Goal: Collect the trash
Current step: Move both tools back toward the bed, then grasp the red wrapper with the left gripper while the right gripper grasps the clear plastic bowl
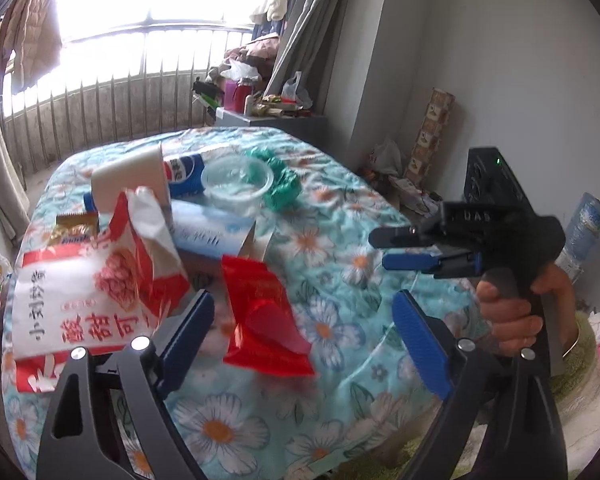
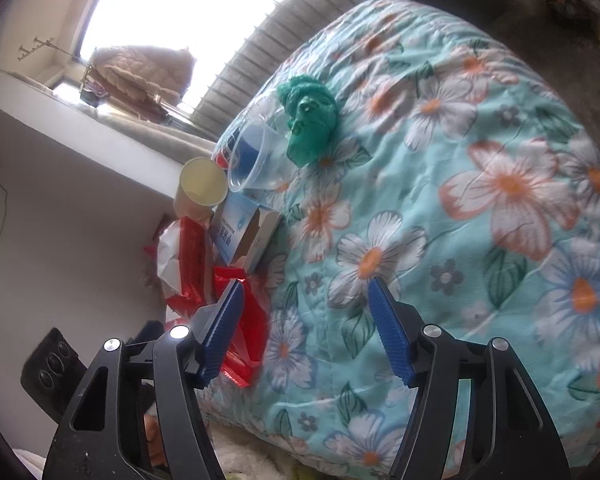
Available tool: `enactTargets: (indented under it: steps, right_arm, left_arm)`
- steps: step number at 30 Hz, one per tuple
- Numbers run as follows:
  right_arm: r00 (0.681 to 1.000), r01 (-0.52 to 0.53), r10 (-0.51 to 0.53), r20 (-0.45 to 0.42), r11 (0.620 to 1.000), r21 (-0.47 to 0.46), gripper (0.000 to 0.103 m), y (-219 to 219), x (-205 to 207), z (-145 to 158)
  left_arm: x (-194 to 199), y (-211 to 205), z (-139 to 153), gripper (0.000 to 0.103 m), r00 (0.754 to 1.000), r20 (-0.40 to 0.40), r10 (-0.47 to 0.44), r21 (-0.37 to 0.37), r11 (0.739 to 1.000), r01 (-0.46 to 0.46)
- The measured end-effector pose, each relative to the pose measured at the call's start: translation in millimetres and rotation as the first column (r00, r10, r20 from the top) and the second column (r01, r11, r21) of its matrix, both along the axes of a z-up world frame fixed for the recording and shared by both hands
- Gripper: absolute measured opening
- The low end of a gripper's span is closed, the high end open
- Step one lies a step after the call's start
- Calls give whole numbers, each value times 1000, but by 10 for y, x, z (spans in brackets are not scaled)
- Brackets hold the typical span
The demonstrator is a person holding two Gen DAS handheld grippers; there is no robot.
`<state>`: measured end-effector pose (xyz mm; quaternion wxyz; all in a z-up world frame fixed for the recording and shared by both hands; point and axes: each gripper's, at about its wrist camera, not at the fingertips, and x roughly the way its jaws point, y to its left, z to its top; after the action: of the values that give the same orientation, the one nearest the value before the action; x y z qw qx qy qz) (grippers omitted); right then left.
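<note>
My left gripper (image 1: 304, 328): jaws wide apart, nothing between the pads. It hangs over the near edge of the flowered quilt (image 1: 340, 240), pointing down at a slant. Directly ahead of the gap, and overlapping it in the left wrist view, lies the red wrapper (image 1: 260, 312), flat and crumpled on the quilt. I cannot tell whether the left pad touches it; I judge not.

My right gripper (image 2: 304, 328): jaws also apart, somewhat narrower, empty. Its left pad sits in front of the same red wrapper (image 2: 244, 320); the gap itself frames only bare quilt (image 2: 500, 184). In the left wrist view this gripper (image 1: 384, 248) floats off to the right of the pile, held by my right hand (image 1: 512, 320).

Trash location: a heap on the far-left part of the quilt. Outward from the red wrapper: a large white-and-red snack bag (image 1: 92, 292), a pale blue carton (image 1: 216, 236), a paper cup (image 1: 132, 180) on its side, a blue can (image 1: 184, 176), a clear plastic tub (image 1: 240, 184), and a crumpled green bag (image 1: 284, 184) farthest off.

Judgement on the step: the red wrapper is nearest, so take it first with the left.
- Thin film lies flat; aim a pad under the raised fold, not the flat sheet.
- Come in low so the quilt is not pinched with it.
- Close fully; film slips.
- Keep the right clear, or send it to the carton edge.
</note>
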<state>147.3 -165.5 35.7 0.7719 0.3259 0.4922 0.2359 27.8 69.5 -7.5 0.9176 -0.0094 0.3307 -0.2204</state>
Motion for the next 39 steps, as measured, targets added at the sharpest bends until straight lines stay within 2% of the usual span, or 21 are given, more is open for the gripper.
enactTargets:
  steps: [4, 7, 10, 13, 17, 20, 24, 32, 35, 39]
  right_arm:
    - [1000, -17, 17, -16, 1000, -1, 61, 126, 51, -47]
    - [999, -23, 24, -25, 1000, 8, 60, 191, 96, -84]
    - [999, -19, 20, -45, 999, 29, 59, 211, 149, -138]
    - [997, 0, 6, -80, 997, 83, 58, 179, 197, -242]
    - [993, 38, -18, -113, 983, 179, 55, 84, 277, -323]
    - [992, 58, -32, -120, 974, 220, 55, 34, 375, -326]
    - [991, 76, -48, -124, 970, 231, 54, -3, 522, -279]
    - [993, 87, -64, -102, 967, 239, 53, 54, 803, -148]
    - [994, 68, -44, -96, 964, 259, 53, 188, 906, -118]
    - [995, 40, -19, -95, 973, 225, 53, 430, 1038, -92]
  left_arm:
    - [30, 104, -216, 80, 996, -59, 59, 17, 998, -59]
    - [106, 225, -382, 77, 986, -137, 100, -33, 994, -105]
    - [167, 296, -483, 71, 976, -181, 121, -73, 988, -136]
    - [219, 315, -549, 66, 971, -200, 127, -106, 983, -151]
    - [289, 328, -638, 53, 963, -235, 132, -146, 975, -169]
    - [307, 288, -691, 45, 965, -225, 131, -135, 977, -164]
    - [305, 254, -723, 32, 968, -212, 132, -116, 980, -159]
    - [278, 280, -757, 24, 971, -199, 135, -116, 980, -160]
    - [257, 287, -771, 22, 971, -194, 136, -117, 980, -161]
    - [247, 301, -778, 21, 973, -188, 136, -115, 981, -160]
